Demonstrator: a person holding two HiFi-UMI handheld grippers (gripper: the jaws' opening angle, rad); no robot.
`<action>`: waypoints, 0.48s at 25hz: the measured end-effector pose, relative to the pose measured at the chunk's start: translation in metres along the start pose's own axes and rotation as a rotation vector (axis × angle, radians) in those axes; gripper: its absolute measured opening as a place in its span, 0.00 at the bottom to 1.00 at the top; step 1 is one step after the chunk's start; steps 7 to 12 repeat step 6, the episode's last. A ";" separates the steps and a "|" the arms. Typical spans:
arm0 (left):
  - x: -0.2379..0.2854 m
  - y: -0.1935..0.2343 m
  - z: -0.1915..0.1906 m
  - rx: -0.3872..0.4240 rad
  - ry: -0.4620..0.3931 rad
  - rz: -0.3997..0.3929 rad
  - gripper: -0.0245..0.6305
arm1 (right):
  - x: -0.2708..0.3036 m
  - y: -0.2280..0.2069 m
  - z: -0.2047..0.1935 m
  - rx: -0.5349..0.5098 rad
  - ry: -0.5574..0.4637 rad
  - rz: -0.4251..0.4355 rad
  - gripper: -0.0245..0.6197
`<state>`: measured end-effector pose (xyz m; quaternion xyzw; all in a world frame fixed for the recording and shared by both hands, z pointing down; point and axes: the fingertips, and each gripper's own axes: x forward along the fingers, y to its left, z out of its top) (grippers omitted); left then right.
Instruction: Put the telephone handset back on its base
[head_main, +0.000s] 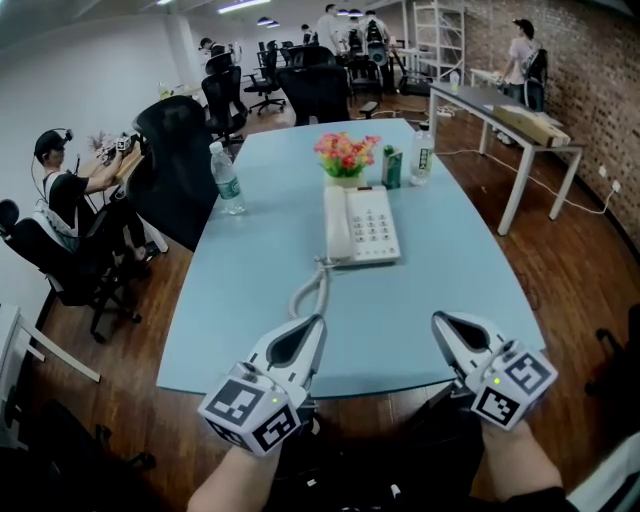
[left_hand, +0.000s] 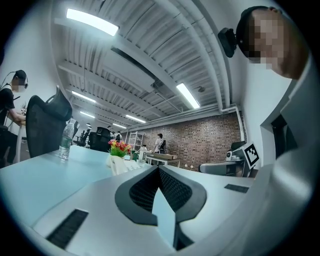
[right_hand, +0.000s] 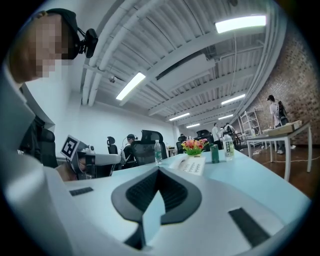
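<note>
Handset sits on the telephone base, so left gripper and right gripper hover short of it, jaws pressed together, empty.

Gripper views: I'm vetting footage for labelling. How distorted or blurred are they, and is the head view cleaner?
Left gripper view: heavy fisheye, dark corners, ceiling lights glaring. Right gripper view: same bending, yet the telephone reads clearly. Head view: milder curve, even light, table edge sharp.
</note>
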<state>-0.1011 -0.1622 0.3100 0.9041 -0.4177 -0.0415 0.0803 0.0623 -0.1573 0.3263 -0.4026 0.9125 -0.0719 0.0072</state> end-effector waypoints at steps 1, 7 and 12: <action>0.000 0.000 -0.001 0.001 0.004 -0.001 0.05 | 0.000 -0.001 -0.001 0.002 0.003 -0.001 0.06; -0.001 0.006 -0.002 0.004 0.009 0.005 0.05 | 0.005 -0.003 -0.007 0.013 0.011 0.001 0.06; -0.001 0.006 -0.002 0.004 0.009 0.005 0.05 | 0.005 -0.003 -0.007 0.013 0.011 0.001 0.06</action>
